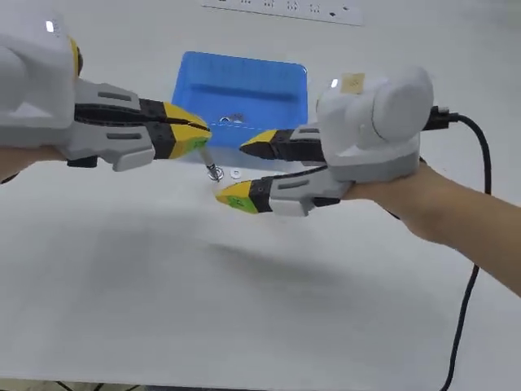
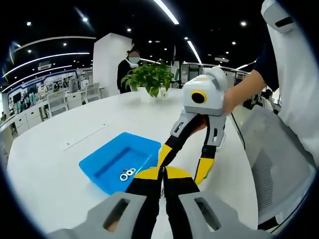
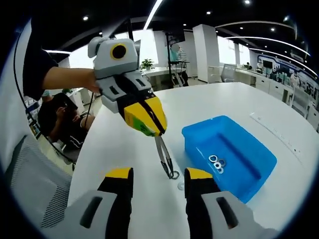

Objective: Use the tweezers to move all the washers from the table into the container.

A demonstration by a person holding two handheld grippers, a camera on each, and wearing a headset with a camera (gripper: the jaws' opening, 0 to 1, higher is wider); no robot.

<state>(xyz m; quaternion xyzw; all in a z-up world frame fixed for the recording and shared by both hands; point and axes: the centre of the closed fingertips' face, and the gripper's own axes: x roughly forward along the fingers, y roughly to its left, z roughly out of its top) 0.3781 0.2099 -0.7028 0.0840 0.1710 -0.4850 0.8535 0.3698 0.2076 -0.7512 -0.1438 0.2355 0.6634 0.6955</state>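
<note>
Pinching the tweezers [image 3: 163, 155], the left gripper [image 1: 199, 134] is clenched on them, their tips down at 1 washer [image 3: 174, 175] on the table [image 1: 244, 309]. A 2nd washer [image 1: 236, 173] lies just beside it. Both sit between the spread jaws of the right gripper [image 1: 242, 171], near the blue container [image 1: 244, 81], which holds more washers [image 1: 232, 120].

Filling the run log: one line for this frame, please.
left gripper: shut on tweezers | tips: at table washer | second washer: beside it | right gripper: open | container: holds washers
</note>
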